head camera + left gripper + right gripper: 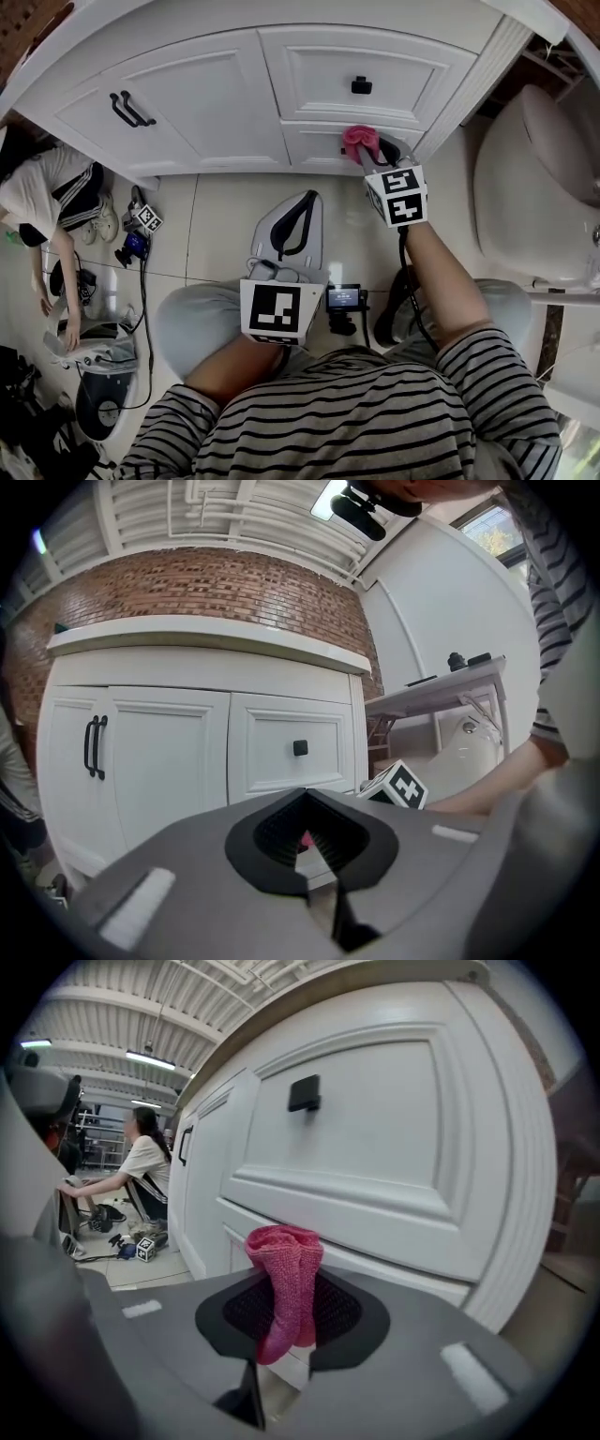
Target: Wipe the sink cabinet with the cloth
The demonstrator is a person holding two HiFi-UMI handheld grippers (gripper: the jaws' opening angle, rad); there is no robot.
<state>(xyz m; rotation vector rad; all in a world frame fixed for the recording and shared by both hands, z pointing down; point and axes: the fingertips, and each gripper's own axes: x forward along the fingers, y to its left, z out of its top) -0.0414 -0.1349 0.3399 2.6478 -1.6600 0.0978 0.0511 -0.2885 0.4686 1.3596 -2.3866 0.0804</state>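
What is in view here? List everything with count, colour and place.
sink cabinet: one, white, across the top of the head view
door handles: two, black, cabinet's left side
drawer knob: one, black, upper drawer
cloth: one, pink, at the lower drawer
marker cube: one, black-and-white, floor at left
other person: one, white top, crouched at far left
left gripper: grey, jaws together, empty, over the floor tiles
right gripper: grey, shut on the cloth

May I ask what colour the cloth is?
The cloth is pink; right gripper view shows it best.
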